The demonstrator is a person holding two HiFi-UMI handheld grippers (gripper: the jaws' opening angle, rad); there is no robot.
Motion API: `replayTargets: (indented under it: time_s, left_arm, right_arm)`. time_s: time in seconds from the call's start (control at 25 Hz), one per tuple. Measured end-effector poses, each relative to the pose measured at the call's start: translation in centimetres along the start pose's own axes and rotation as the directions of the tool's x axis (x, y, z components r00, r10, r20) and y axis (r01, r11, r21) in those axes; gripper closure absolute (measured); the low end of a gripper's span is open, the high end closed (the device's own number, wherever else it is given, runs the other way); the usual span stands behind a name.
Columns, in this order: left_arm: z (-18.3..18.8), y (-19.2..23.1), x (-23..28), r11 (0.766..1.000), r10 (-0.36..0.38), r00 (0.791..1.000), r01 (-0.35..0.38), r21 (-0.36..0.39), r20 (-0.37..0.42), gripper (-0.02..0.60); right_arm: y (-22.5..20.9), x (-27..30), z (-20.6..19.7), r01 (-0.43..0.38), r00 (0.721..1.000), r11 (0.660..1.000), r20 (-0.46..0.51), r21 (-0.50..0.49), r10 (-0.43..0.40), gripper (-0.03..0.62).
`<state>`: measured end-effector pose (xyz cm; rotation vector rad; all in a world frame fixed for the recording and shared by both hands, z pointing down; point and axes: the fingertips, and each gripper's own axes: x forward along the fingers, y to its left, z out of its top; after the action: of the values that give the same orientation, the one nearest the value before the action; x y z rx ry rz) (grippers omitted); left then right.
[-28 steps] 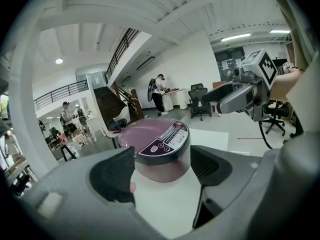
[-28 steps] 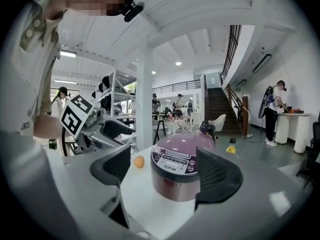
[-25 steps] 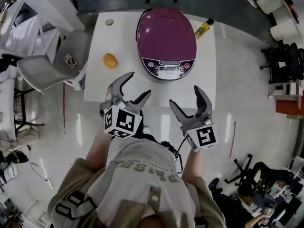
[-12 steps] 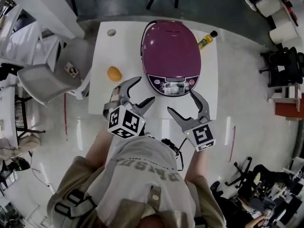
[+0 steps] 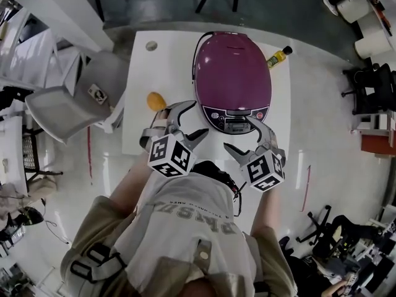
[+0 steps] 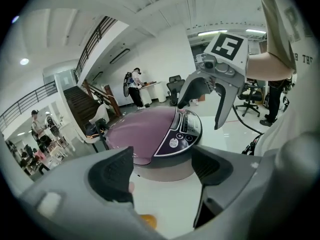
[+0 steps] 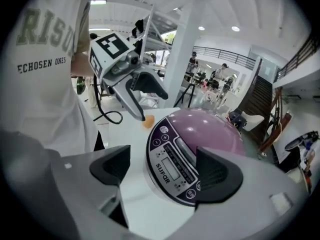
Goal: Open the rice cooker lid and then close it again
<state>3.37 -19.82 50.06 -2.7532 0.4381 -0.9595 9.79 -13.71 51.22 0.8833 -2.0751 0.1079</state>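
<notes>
The cooker [image 5: 232, 73] sits shut on the bench [image 5: 142, 73], just ahead of the left gripper [image 5: 199, 117] and right gripper [image 5: 238, 133], whose fingers stand wide and empty. A finger may press a panel [image 5: 238, 116] button instead of the latch, or shove the cooker toward the bottle [image 5: 278, 57].

Glossy purple plastic rice cooker lid [image 5: 232, 67]; smooth white table [image 5: 141, 73]; shiny, reflective floor [image 5: 322, 135].

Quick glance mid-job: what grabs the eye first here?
The purple rice cooker, lid shut, stands on the white table. The left gripper and right gripper hover open at its front edge by the control panel, nothing between their jaws. An orange fruit lies on the table left of the cooker.
</notes>
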Motion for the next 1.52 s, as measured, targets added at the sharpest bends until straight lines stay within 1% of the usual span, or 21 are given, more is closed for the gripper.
replayTargets:
  time_s: [0.2,0.24,0.32,0.4,0.68,0.8,0.92,1.12,1.28,1.44,1.52]
  left_arm:
    - [-0.4,0.3,1.1,0.992,-0.039,0.998,0.045,0.121,-0.051,0.205]
    - [-0.6,0.1,1.3,0.988,-0.053,0.997,0.061,0.140,-0.063,0.194]
    - [-0.9,0.1,1.7,0.982,-0.074,0.994,0.087,0.166,-0.085,0.187]
    - [-1.2,0.1,2.1,0.978,-0.079,0.992,0.097,0.183,-0.101,0.187]
    - [-1.6,-0.4,3.1,0.975,-0.089,0.984,0.118,0.189,-0.156,0.187]
    - [-1.6,-0.6,3.3,0.976,-0.092,0.980,0.124,0.177,-0.179,0.179]
    - [-1.9,-0.8,3.5,0.979,-0.086,0.976,0.120,0.167,-0.199,0.179]
    - [-1.9,-0.8,4.2,0.981,-0.071,0.974,0.107,0.162,-0.216,0.179]
    - [-1.9,-1.0,4.4,0.981,-0.063,0.971,0.102,0.164,-0.230,0.178]
    - [-1.7,-1.0,4.7,0.978,-0.058,0.967,0.104,0.179,-0.247,0.176]
    - [-1.8,-1.0,4.7,0.978,-0.061,0.965,0.109,0.180,-0.256,0.176]
  right_arm:
    - [0.1,1.3,-0.8,-0.057,0.993,0.993,-0.106,-0.103,0.046,0.200]
    - [0.2,1.5,-1.0,-0.069,0.991,0.991,-0.124,-0.118,0.054,0.199]
    - [0.3,1.9,-1.3,-0.088,0.986,0.986,-0.151,-0.144,0.066,0.198]
    - [0.1,2.2,-1.5,-0.104,0.983,0.980,-0.170,-0.168,0.075,0.197]
    - [0.6,2.2,-2.3,-0.188,0.970,0.961,-0.194,-0.203,0.148,0.197]
    - [0.5,2.2,-2.5,-0.206,0.966,0.949,-0.205,-0.237,0.158,0.197]
    - [0.5,2.3,-2.6,-0.214,0.964,0.941,-0.214,-0.263,0.159,0.197]
    - [0.4,2.5,-2.6,-0.229,0.958,0.938,-0.229,-0.259,0.170,0.197]
    - [0.7,2.6,-2.8,-0.225,0.954,0.932,-0.258,-0.283,0.152,0.197]
    - [0.7,2.6,-2.8,-0.201,0.959,0.941,-0.249,-0.271,0.133,0.197]
    - [0.7,2.6,-2.7,-0.205,0.957,0.945,-0.256,-0.253,0.139,0.197]
